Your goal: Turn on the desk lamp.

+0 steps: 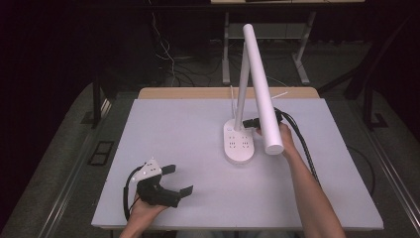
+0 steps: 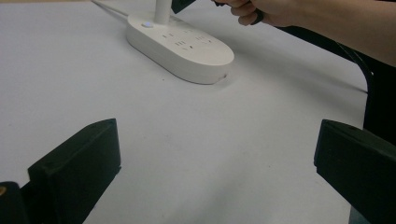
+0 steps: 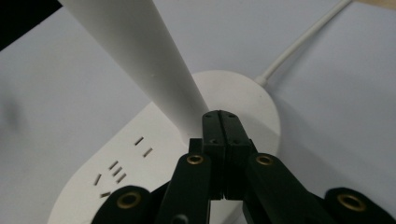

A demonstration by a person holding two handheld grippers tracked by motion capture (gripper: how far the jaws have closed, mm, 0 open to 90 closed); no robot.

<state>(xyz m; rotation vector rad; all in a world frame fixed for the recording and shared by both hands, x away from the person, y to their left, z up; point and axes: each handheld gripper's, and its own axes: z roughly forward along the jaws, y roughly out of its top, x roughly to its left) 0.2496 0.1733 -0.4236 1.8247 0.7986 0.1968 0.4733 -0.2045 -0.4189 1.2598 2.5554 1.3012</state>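
Jaws pressed together with nothing between them, the right gripper (image 1: pixel 246 122) sits at the foot of the lamp (image 1: pixel 257 79) mid-table; the left gripper (image 1: pixel 173 179) rests spread wide, well apart. The lamp looks rigid, smooth and top-heavy; its socket base (image 2: pixel 180 44) offers the steadiest hold.

One tabletop (image 1: pixel 173 129), white. One desk lamp (image 1: pixel 257 74) on it: one oval base (image 2: pixel 180 46) with sockets, one upright stem (image 3: pixel 140 56), one long tube head. One white cord (image 3: pixel 299 44) leaving the base. One small round button (image 2: pixel 147 24) on the base near the stem. Two grippers, mine: left gripper (image 1: pixel 177 180) with two jaws spread wide, right gripper (image 3: pixel 220 122) with two jaws pressed together. Two hands: left hand (image 1: pixel 143 208), right hand (image 1: pixel 287 141). Socket slots too small to count exactly.
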